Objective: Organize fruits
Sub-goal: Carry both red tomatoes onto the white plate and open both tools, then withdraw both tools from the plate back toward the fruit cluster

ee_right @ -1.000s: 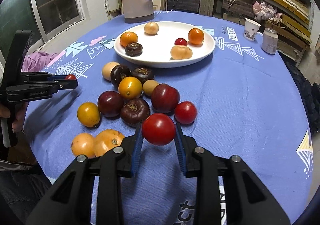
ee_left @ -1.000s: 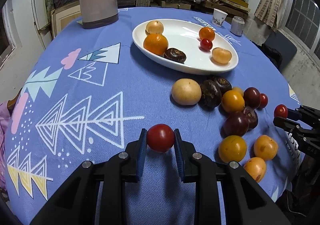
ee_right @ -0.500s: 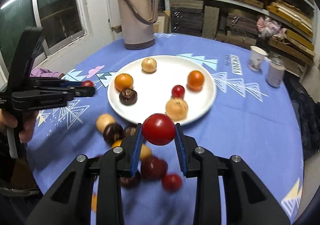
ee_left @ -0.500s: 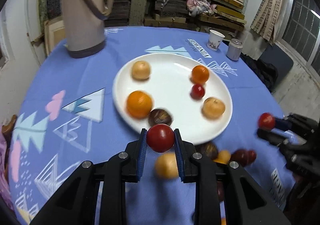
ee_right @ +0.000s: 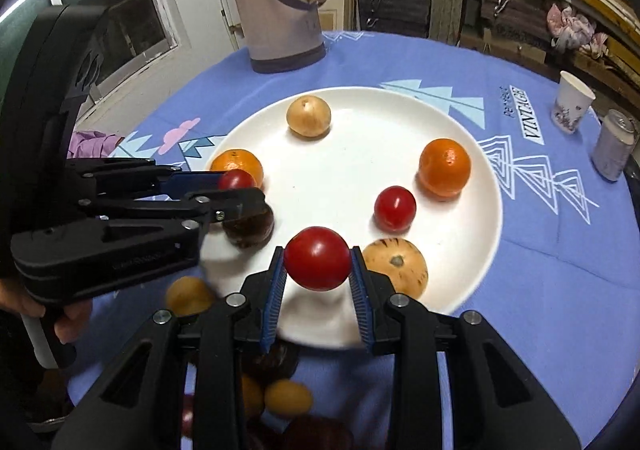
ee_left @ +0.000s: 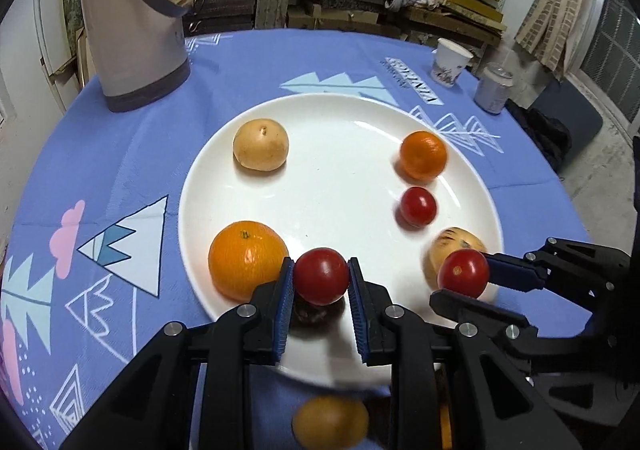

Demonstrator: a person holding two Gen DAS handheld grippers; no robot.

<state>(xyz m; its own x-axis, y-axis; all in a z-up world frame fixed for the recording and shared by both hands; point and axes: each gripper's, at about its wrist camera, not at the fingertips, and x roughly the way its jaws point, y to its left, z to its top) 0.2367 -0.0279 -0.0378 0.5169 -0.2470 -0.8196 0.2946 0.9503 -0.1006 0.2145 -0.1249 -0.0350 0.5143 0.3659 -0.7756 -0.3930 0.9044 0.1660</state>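
Your left gripper (ee_left: 321,277) has its jaws clamped on a red tomato (ee_left: 322,275) above the near edge of the white plate (ee_left: 340,138), just right of a large orange (ee_left: 247,259). Your right gripper (ee_right: 318,260) has its jaws clamped on a second tomato (ee_right: 318,258), beside a striped tan fruit (ee_right: 396,267).

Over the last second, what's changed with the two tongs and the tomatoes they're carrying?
Both tongs moved forward from over the loose fruit pile to the white plate. The left tongs and right tongs now hover over its near edge, side by side. Unchanged: each stays clamped on its own red tomato, left and right; nothing released, and the plate's fruits haven't moved.
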